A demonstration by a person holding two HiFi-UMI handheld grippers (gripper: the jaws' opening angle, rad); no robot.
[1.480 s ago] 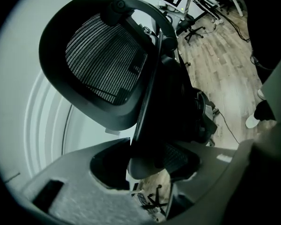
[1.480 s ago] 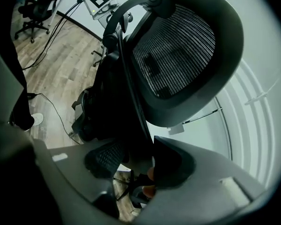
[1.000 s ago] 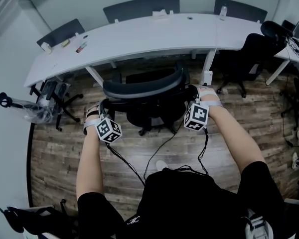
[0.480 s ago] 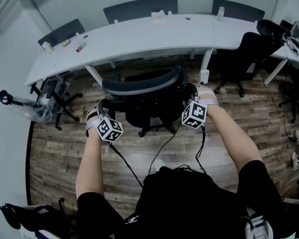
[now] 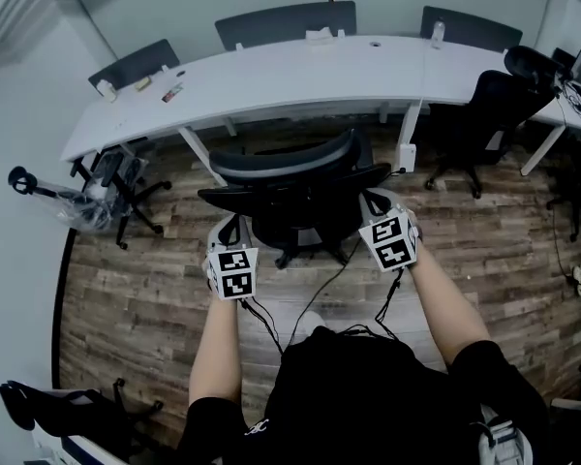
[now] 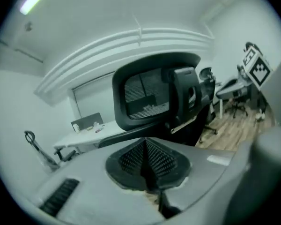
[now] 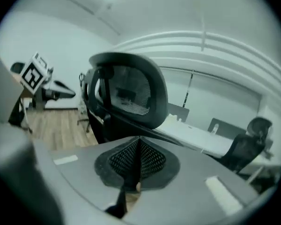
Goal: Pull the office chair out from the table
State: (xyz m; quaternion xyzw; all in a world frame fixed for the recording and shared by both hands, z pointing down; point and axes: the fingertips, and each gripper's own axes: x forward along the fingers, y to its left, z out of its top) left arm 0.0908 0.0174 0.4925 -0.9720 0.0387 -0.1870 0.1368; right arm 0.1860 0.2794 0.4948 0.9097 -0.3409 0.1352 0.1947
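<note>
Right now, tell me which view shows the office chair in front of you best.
The head view: the office chair shows whole from above, with backrest, armrests and base legs, before the table. The left gripper view shows only its mesh back from one side, base out of sight; the right gripper view shows the same from the other.

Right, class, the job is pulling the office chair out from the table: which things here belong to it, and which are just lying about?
Belong to the job: office chair; table; left gripper and right gripper, both shut and empty.

Lying about: black chair at the right; left chair; bottle on the table.
</note>
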